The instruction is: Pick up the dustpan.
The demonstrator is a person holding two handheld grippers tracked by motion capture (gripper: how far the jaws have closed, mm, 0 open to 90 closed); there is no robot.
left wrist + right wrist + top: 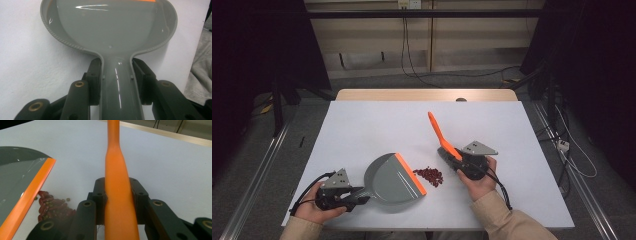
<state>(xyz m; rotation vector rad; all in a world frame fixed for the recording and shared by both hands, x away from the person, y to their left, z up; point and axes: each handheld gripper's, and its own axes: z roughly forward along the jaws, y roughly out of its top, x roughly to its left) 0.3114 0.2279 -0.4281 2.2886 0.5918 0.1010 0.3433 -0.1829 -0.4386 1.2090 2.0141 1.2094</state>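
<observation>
We are holding the grey dustpan (391, 179) by its handle, clenched in our left gripper (362, 196), and the orange brush handle (441, 134) is clamped in our right gripper (451, 160). The red beans (430, 175) are lying on the white table (362, 125) just right of the dustpan's orange lip (410, 174), so we judge the sweeping is yet to be done. The left gripper view is showing the pan's bowl (110, 27) bare; the right gripper view is showing a few greenish beans (65, 200) among the red.

Overhead light falls evenly on the white table (362, 125); the room's edges go dark. Glare streaks the grey dustpan (110, 27) up close, and both gripper views look soft.
</observation>
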